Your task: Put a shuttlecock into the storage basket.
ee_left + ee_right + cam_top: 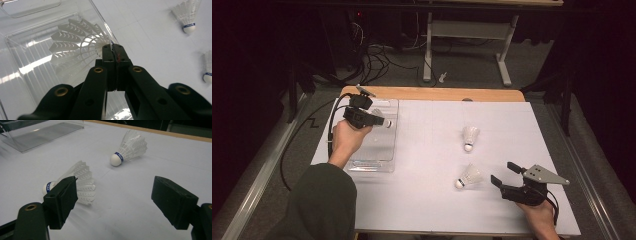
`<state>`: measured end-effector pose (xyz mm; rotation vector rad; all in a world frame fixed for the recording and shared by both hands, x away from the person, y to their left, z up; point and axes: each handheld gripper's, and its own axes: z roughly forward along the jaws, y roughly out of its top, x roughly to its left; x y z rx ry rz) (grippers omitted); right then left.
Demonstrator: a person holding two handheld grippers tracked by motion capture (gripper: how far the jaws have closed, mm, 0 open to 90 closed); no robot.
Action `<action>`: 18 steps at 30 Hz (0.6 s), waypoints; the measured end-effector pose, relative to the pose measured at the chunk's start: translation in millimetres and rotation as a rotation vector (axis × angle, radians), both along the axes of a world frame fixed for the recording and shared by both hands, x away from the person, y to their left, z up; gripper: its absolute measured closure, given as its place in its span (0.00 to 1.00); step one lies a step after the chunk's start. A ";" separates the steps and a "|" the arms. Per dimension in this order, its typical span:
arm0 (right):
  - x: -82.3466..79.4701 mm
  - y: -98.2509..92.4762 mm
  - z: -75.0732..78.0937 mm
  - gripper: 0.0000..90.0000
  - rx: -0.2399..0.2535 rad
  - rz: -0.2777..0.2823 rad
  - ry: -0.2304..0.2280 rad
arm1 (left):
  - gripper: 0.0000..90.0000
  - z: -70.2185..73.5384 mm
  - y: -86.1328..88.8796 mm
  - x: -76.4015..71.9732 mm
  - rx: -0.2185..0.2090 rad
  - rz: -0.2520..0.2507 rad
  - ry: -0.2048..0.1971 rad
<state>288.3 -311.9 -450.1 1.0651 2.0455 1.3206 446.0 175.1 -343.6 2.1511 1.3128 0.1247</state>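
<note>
- Our left hand-held gripper [113,48] is clamped on a shuttlecock [75,45], with its jaws pinched together on the cork end, and holds it over the clear plastic tray [384,159] at the left of the surface [432,200].
- In the left gripper view the feathers fan out above the tray's ribbed floor; we cannot tell whether the shuttlecock touches the floor or hangs just above it.
- We judge the work to be gathering shuttlecocks into the tray, and this one looks like the first: we see no other shuttlecock lying in the tray.
- Two are left on the surface, right of centre: the far shuttlecock [469,136] and the near shuttlecock [468,176], both lying on their sides and well apart from the tray.
- Our right hand-held gripper [502,175] rests at the near right with its jaws wide and nothing between them, just beside the near shuttlecock; in the right gripper view that one lies close to one jaw.
- So roughly a third is nearly done: the held one wants releasing, then two more need fetching.
</note>
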 end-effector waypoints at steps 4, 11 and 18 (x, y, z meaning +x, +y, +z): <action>0.0 -0.2 0.0 0.23 0.001 0.000 0.001 | 0.99 -4.5 0.7 5.6 0.002 0.012 0.013; 0.0 -0.6 0.1 0.24 0.005 0.001 0.003 | 0.99 -14.1 -2.0 15.7 0.012 0.022 0.039; 0.3 -0.6 -0.1 0.24 0.005 0.001 0.005 | 0.99 -23.5 -5.1 24.5 0.024 0.029 0.063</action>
